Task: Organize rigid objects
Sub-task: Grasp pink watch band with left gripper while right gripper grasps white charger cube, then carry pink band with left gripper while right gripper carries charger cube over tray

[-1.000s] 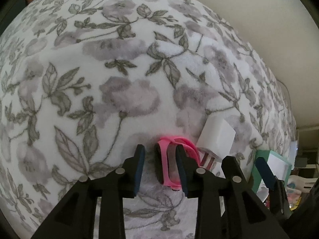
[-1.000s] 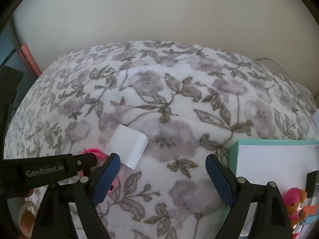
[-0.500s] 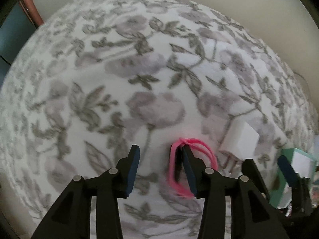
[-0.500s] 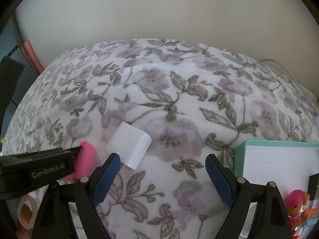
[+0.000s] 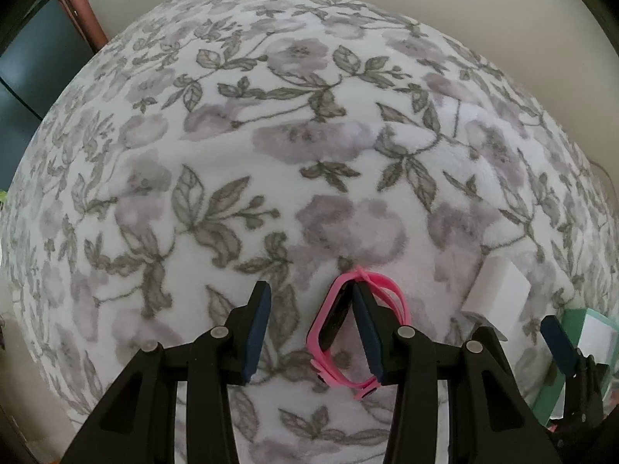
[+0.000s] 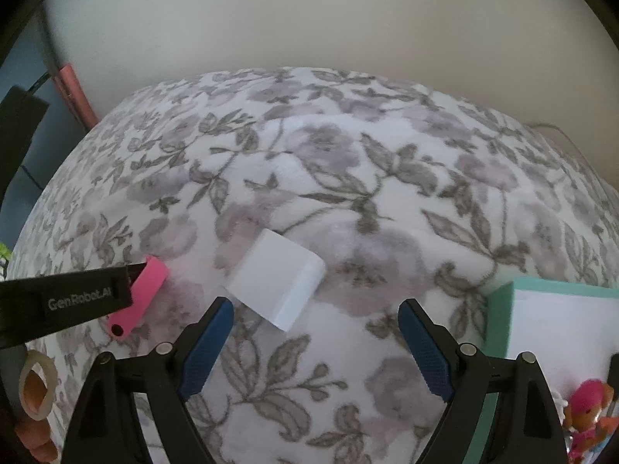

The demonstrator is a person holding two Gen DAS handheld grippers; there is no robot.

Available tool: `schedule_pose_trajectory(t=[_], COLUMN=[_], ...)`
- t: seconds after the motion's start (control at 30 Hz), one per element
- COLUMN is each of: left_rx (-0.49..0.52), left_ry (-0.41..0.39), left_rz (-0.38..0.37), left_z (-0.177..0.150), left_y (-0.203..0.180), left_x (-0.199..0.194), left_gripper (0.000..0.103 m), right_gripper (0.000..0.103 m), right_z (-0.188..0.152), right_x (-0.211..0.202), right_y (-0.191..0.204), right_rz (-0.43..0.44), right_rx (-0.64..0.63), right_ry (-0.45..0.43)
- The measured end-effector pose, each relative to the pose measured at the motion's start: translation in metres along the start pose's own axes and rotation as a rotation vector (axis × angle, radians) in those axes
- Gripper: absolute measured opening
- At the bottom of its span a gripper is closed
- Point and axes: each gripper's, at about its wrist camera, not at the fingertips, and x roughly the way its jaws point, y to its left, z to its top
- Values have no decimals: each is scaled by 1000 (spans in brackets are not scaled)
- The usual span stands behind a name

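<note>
Now left tool spread, pink watch looped round one finger; right tool spread.

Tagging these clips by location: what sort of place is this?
Probably a bedroom or living room at home: a floral fleece blanket covers a soft surface by a plain wall, with a toy figure nearby.

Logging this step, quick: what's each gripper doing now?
Left gripper: open, one finger through the pink watch band loop.
Right gripper: open, empty.
</note>
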Motion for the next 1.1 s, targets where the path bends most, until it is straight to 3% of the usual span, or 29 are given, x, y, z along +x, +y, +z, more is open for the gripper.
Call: schedule_pose_trajectory(t=[0.2,0.67,0.87,1.1], left_rx=[15,23,51,87], left_ry=[-16,-9,-13,-19], left_rz=[46,30,51,73], left_z=[3,10,8,3], left_y=[15,6,-3,-15], left_x=[0,11,13,16], left_gripper=[46,47,47,46], right_gripper=[87,85,61,61], right_z=[1,11,12,6], right_x=[11,26,22,19], right_y=[9,14,21,19], right_rz=[-17,-23,1,11], right_rx=[-57,-116,-148,-126], right_ry=[-3,-60,-78,-87])
